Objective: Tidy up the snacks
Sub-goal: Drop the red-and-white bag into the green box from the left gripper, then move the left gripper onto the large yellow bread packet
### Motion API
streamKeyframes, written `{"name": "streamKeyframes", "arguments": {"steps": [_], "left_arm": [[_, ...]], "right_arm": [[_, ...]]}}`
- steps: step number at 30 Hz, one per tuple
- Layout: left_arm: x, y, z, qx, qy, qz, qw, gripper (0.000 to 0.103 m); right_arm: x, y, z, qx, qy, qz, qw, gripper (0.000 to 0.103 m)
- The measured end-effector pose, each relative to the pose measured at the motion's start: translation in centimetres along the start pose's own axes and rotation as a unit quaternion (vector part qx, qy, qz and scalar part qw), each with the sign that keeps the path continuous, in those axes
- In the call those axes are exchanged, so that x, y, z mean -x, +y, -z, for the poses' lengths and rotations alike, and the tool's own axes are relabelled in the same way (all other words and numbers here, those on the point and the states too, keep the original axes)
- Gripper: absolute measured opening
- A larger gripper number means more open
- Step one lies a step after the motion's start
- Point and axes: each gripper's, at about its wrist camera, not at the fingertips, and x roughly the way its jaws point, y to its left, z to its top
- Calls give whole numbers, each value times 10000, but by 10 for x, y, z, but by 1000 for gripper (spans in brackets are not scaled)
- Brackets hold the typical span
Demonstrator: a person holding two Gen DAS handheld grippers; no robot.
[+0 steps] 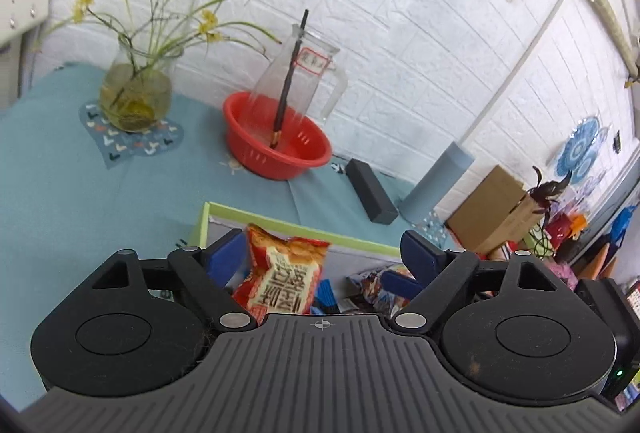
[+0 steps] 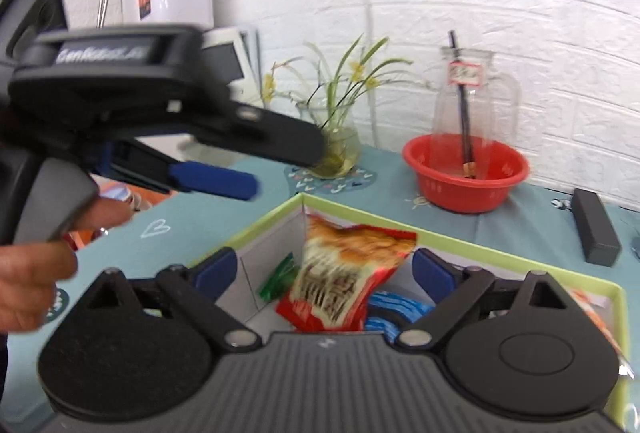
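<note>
The left gripper (image 1: pixel 322 253) stood with its jaws spread, nothing pinched between them. The right gripper (image 2: pixel 324 267) was likewise spread and empty. The red snack bag (image 2: pixel 344 273) leaned upright in the far corner of the green-rimmed box (image 2: pixel 520 263), above a green packet (image 2: pixel 278 279) and blue packets (image 2: pixel 396 307). Beyond the box, on the teal tablecloth (image 1: pixel 80 185), a red basin (image 1: pixel 276 149) held a glass jug (image 1: pixel 300 77); a plant vase (image 1: pixel 134 97) stood to its left.
</note>
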Motion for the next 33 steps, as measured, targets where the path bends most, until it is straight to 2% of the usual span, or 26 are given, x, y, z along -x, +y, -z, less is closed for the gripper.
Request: {"name": "streamKeyframes", "arguments": {"steps": [5, 6, 7, 10, 14, 17, 21, 25, 26, 29, 31, 33], "left_arm": [[36, -19, 34, -165, 71, 71, 9998, 79], [45, -23, 46, -198, 100, 86, 9997, 79], [50, -26, 56, -222, 156, 118, 9996, 79], [68, -32, 94, -209, 320, 153, 9992, 79], [87, -38, 143, -187, 490, 87, 9986, 79], [94, -38, 170, -105, 507, -114, 9986, 80], [86, -35, 187, -69, 722, -374, 9967, 81], [69, -31, 192, -76, 943, -371, 9948, 78], [63, -31, 192, -130, 1052, -361, 9937, 70], [54, -33, 191, -195, 1355, -186, 9904, 63], [56, -41, 195, -416, 1469, -19, 9883, 61], [60, -51, 203, -592, 1541, -15, 9863, 61]], "right_arm": [[67, 3, 30, -153, -195, 13, 9997, 94], [73, 2, 34, -157, -177, -18, 9997, 96], [83, 4, 42, -152, -156, -59, 9997, 103], [119, 16, 72, -308, -54, -11, 9995, 103], [148, 40, 111, -502, 29, -195, 9985, 103], [144, 59, 136, -481, 228, -414, 9977, 103], [121, 74, 150, -449, 559, -702, 9949, 103], [107, 83, 150, -275, 730, -872, 9931, 102], [105, 83, 150, -248, 751, -855, 9932, 102], [104, 81, 148, -189, 818, -880, 9926, 102], [109, 81, 148, -177, 805, -1026, 9913, 102], [119, 84, 149, -32, 815, -1046, 9912, 102]]}}
